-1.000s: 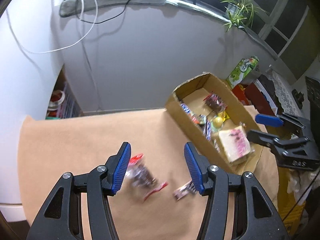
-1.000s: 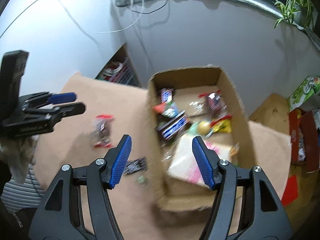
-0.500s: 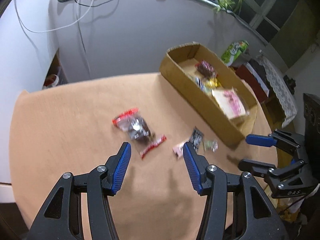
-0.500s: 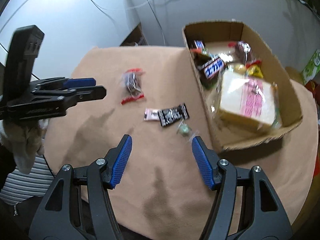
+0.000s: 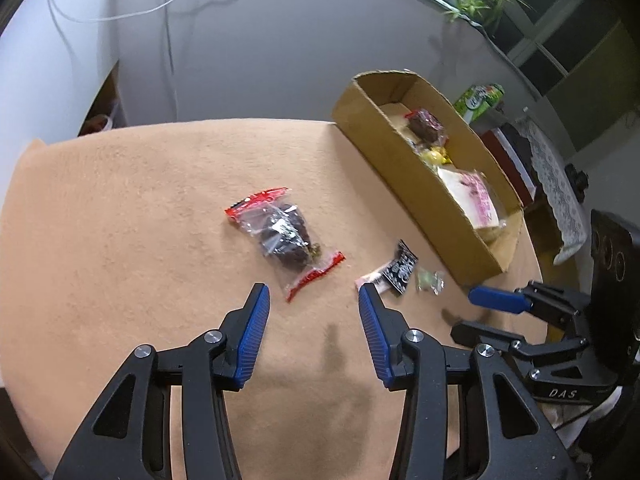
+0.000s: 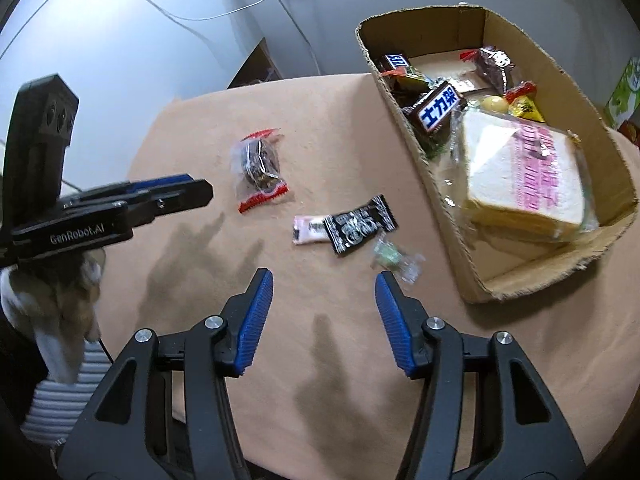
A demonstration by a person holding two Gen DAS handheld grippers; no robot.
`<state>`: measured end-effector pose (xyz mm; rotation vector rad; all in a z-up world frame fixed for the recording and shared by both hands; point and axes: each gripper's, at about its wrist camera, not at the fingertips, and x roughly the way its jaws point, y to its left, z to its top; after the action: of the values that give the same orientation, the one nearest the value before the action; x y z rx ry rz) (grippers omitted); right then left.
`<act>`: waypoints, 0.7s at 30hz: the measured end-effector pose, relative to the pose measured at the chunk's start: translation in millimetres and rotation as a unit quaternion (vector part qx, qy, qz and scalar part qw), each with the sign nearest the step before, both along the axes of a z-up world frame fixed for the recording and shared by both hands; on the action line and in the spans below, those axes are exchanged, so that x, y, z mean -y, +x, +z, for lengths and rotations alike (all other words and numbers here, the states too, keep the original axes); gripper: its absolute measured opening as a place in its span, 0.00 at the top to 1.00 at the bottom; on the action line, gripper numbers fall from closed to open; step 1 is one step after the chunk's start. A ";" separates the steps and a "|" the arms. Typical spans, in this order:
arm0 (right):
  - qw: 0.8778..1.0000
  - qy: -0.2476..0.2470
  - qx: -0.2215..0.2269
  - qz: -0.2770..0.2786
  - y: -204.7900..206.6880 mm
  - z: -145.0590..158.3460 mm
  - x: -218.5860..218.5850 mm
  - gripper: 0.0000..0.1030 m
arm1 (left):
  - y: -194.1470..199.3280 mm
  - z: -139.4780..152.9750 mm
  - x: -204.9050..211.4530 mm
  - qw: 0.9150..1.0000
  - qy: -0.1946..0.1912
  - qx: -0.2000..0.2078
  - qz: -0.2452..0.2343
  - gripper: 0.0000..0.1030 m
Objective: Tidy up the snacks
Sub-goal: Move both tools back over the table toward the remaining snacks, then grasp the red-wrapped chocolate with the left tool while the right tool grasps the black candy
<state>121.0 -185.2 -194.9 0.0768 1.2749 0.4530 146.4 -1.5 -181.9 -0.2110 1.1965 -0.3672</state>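
Snacks fill the cardboard box (image 6: 472,280): sandwich (image 6: 524,176), chocolate bar (image 6: 438,110); both grippers' fingers wide, empty

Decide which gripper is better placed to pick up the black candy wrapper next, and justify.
Right. The right gripper is open, with the black candy wrapper just ahead; the left gripper faces the red-ended bag.

Tan bench (image 6: 340,380); brown cardboard box (image 6: 432,168). Ahead of the blue-padded black jaws: red-ended clear snack bag (image 6: 258,172), black-and-white patterned wrapper (image 6: 358,225), pale pink wrapper (image 6: 309,229).
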 end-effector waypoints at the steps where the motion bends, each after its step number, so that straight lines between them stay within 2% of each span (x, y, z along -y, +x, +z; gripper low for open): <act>1: 1.000 0.002 -0.005 -0.004 3.0 -2.0 -3.3 0.45 | 1.1 -1.4 -1.7 1.000 -0.002 -0.002 0.004 0.57; 9: 0.997 0.017 -0.042 -0.060 18.3 -17.9 -17.3 0.45 | 12.7 -10.4 -10.2 0.999 -0.022 -0.019 0.022 0.55; 12: 0.994 0.009 -0.050 -0.093 23.6 -24.0 -20.7 0.45 | 17.1 -10.3 -12.6 0.999 -0.030 -0.020 0.025 0.55; 17: 0.978 0.036 -0.067 -0.194 29.7 -31.9 -8.3 0.45 | 27.3 -12.3 -13.4 0.999 -0.029 -0.021 0.026 0.47; 21: 0.971 0.025 -0.084 -0.222 35.2 -42.2 -8.0 0.46 | 35.1 -20.6 -13.5 0.999 -0.020 -0.035 0.033 0.46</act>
<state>156.1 -177.1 -237.1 0.4425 1.3648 0.0926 181.5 11.9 -202.5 -0.3006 1.2484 -0.3280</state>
